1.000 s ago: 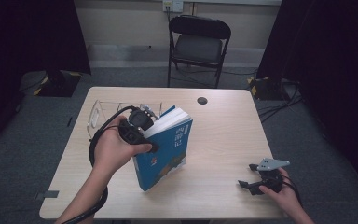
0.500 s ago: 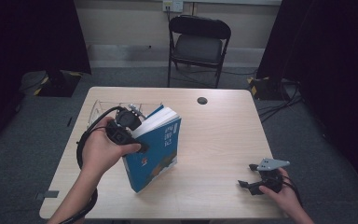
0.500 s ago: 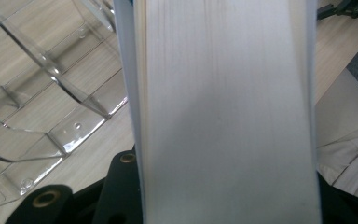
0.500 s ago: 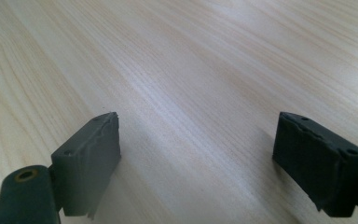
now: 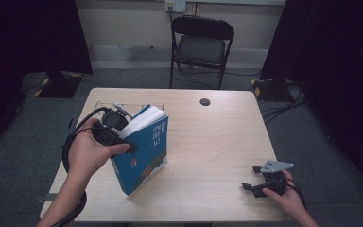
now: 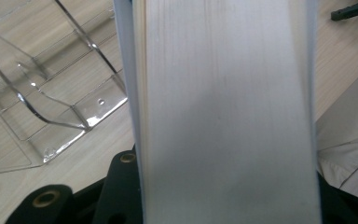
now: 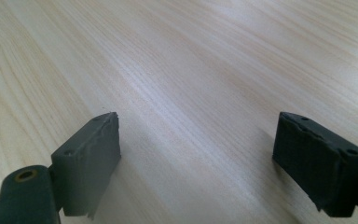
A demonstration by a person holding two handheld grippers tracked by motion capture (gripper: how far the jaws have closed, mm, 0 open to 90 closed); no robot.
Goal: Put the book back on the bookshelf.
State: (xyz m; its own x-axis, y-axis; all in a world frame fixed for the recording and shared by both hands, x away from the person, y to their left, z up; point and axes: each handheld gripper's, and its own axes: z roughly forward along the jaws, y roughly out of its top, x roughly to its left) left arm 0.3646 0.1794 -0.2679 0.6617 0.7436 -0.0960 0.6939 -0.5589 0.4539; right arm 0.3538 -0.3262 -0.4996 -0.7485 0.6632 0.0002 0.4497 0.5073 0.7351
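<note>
One pale wooden table [image 5: 208,142] fills the middle of a grey-carpeted room. At its left, a clear acrylic stand [image 6: 42,107] sits beside the left gripper [image 5: 116,132], clamped on a tilted blue book [image 5: 144,151]. Behind stands a black folding chair [image 5: 201,45]. Near the right corner rests the right gripper [image 5: 260,184], jaws spread.

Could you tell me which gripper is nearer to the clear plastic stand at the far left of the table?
The left gripper. It grips the blue book just in front of the clear plastic stand. The right gripper rests open near the table's opposite, near-right corner, far from the stand.
</note>
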